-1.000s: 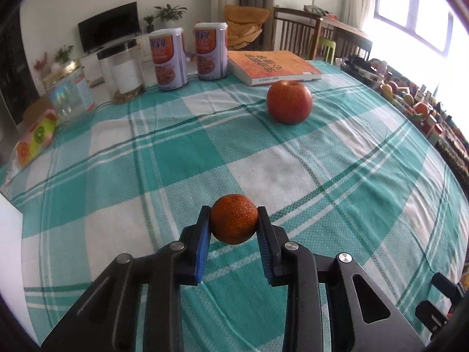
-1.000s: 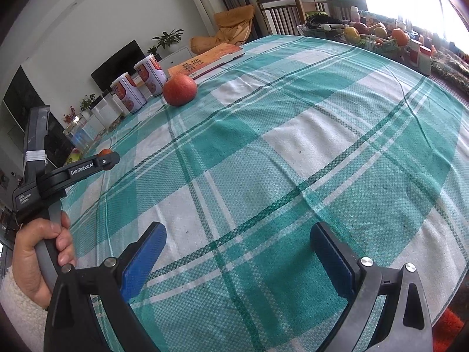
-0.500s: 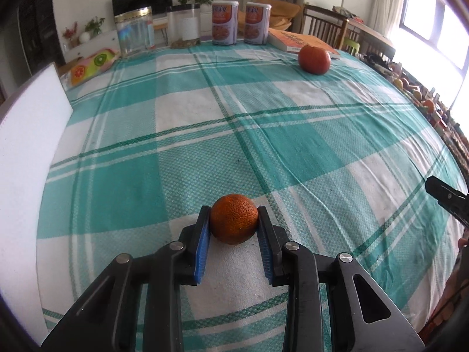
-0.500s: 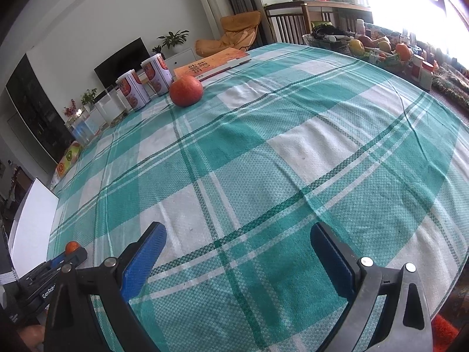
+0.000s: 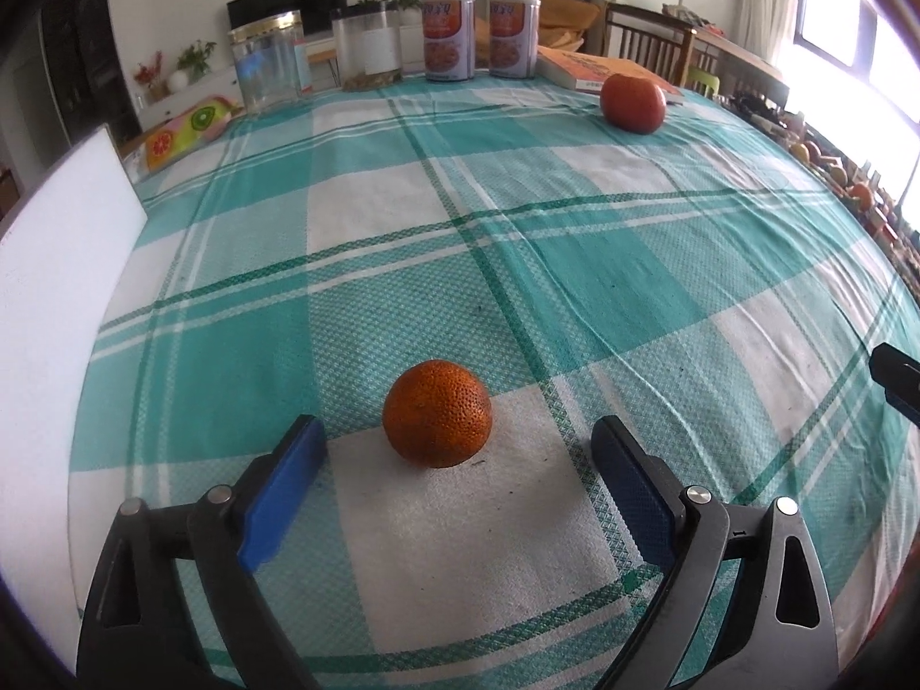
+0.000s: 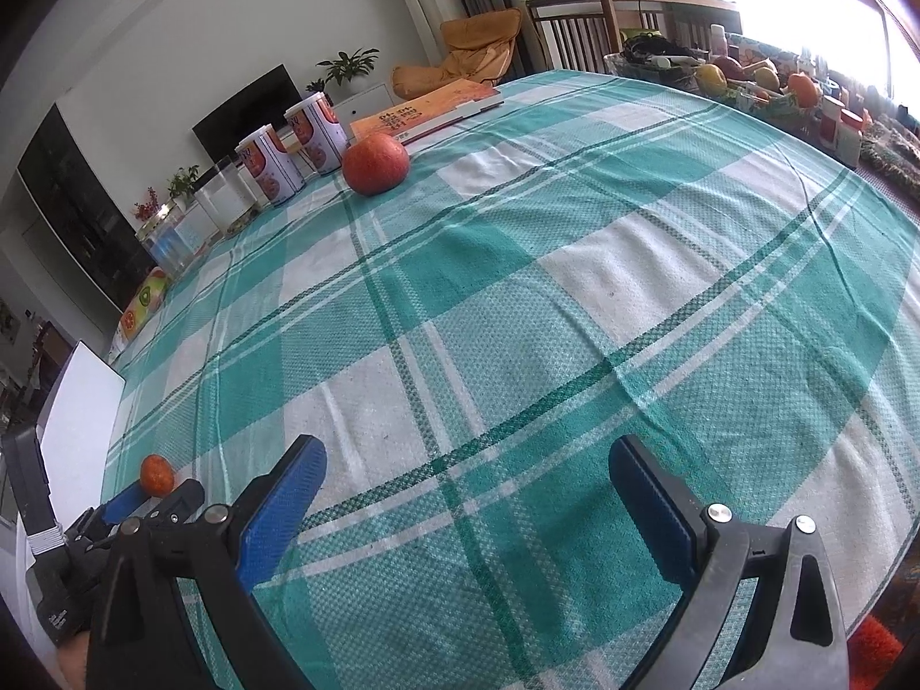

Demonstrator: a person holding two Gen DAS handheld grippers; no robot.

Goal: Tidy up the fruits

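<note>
Two grippers in view, both w/ jaws apart. Left gripper (image 5: 457,463) has just been opening: a sec ago its blue pads were clamped on the small orange (image 5: 437,414), now the pads stand wide and the orange sits loose on the tablecloth (image 5: 517,241) between them, touching neither. It rests on a white square of the plaid near the tabletop's near edge, toward the left side, not far from the white board (image 5: 52,299) standing along the left edge. The left view has also changed since the first pic: back then the gripper was far closer to the apple and the book, now both are well off.

Right gripper (image 6: 466,486) same as before, spread wide, nothing between the pads, bare cloth under it. From its view the orange shows small at lower left, just past the left gripper's tips.

Apple (image 5: 632,102) sits near the far edge, toward the right corner, just in front of the orange book (image 5: 598,70). Along the far edge: two printed cans (image 5: 480,37), a clear canister (image 5: 368,49), a gold-lidded jar (image 5: 267,69). Fruit-print pack (image 5: 184,129) by the far left corner. Nothing stands between orange and apple, only open cloth.
</note>
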